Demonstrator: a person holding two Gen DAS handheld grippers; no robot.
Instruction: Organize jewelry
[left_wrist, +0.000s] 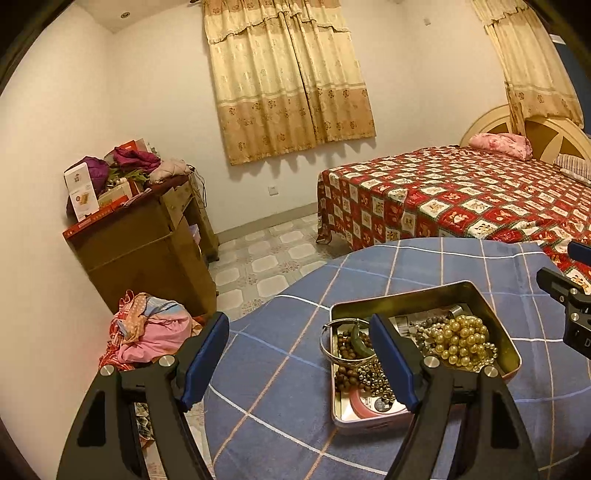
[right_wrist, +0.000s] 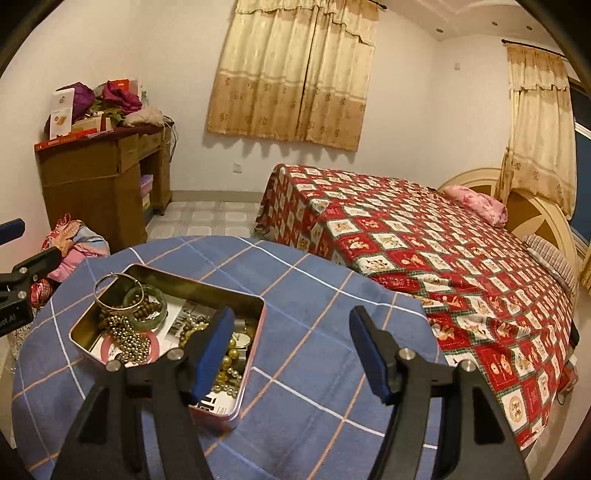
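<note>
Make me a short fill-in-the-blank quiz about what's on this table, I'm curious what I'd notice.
1. The jewelry lies in an open metal ____ on the blue checked tablecloth.
2. The silver bangle leans on the rim at the box's ____ corner in the right wrist view.
3. The jaws of the left hand-held gripper hold ____.
4. The pearl beads are ____ in colour.

Missing words: tin; far left; nothing; gold

Round table (left_wrist: 280, 413), covered by blue cloth (right_wrist: 317, 295) with white and tan grid lines. One thing directly on it: open metal tin (left_wrist: 495, 310), pink outside, gold inside, sitting toward the table's left half in the right wrist view. Cloth around the tin lies bare, mostly flat.
</note>
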